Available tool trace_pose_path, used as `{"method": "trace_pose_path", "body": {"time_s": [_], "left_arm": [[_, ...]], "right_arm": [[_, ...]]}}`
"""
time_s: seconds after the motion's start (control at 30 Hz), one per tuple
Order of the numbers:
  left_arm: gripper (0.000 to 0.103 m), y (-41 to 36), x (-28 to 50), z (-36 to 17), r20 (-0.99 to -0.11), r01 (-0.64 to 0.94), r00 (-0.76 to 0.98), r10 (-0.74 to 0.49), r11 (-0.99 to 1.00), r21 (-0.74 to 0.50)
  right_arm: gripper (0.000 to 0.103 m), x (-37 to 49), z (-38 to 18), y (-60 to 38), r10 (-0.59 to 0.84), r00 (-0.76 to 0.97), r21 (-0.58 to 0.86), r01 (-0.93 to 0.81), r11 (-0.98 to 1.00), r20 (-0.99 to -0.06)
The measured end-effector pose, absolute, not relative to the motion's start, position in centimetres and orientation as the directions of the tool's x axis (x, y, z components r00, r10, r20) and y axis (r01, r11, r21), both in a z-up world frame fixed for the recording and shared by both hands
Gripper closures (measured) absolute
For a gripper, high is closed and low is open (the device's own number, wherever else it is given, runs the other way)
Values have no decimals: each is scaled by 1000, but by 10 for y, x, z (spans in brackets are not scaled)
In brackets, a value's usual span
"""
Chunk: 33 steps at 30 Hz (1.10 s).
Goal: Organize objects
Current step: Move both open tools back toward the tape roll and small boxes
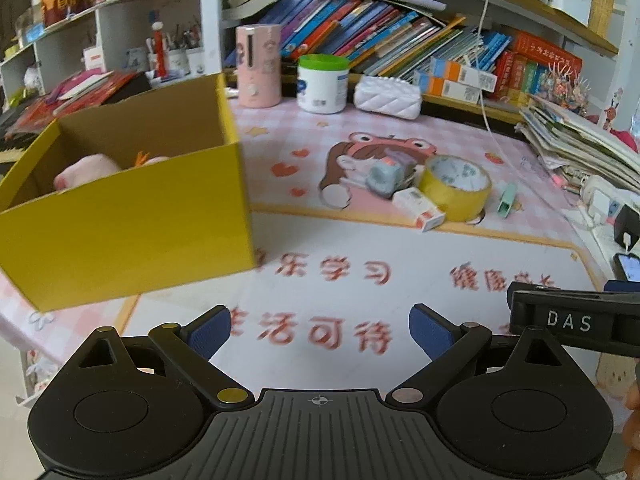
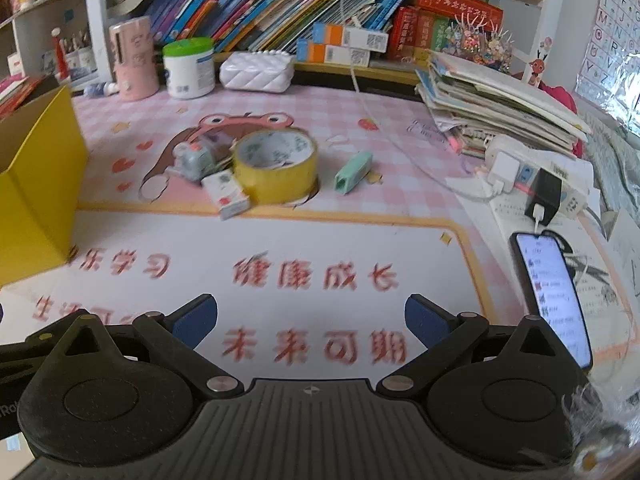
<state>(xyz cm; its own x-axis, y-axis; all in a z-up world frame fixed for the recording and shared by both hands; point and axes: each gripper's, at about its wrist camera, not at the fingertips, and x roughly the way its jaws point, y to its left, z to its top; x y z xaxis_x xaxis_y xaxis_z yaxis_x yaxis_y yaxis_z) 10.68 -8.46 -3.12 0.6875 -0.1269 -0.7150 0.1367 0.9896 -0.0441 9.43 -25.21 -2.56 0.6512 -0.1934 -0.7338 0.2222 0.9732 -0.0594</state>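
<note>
Worktop: mat-covered worktop (image 2: pixel 320 240) lay bare across its near white panel, giving open room in front of both grippers; clutter ringed the far and right edges.
Box: open yellow box (image 1: pixel 128 232) stood at the left, its near corner jutting toward the middle; a pink soft toy (image 1: pixel 86 172) lay inside.
Book stack: a slumped pile of books (image 2: pixel 500 100) closed off the right edge, with a power strip (image 2: pixel 532 176) and a lit phone (image 2: pixel 552 292) just nearer.
Tape roll: yellow tape roll (image 2: pixel 276 168) sat on its flat side, hole upward, mid-worktop.
Small cluster: a grey-blue gadget (image 2: pixel 194 160) and a small white carton (image 2: pixel 226 196) crowded the roll's left side, the carton's long axis running near-right to far-left.
Green piece: a mint-green clip-like item (image 2: pixel 352 172) lay apart to the right of the roll, long axis angled far-right.
Left gripper (image 1: pixel 320 332): jaws spread, holding nothing, over the white panel.
Right gripper (image 2: pixel 310 324): jaws spread, holding nothing.
</note>
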Motion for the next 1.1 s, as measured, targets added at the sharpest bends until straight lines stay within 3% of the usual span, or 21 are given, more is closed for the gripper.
{"method": "trace_pose_path", "body": {"time_s": [1.1], "left_arm": [[7, -149, 166, -29, -671, 62, 741, -27, 998, 28]], "right_arm": [[7, 185, -27, -323, 19, 737, 93, 59, 994, -676]]}}
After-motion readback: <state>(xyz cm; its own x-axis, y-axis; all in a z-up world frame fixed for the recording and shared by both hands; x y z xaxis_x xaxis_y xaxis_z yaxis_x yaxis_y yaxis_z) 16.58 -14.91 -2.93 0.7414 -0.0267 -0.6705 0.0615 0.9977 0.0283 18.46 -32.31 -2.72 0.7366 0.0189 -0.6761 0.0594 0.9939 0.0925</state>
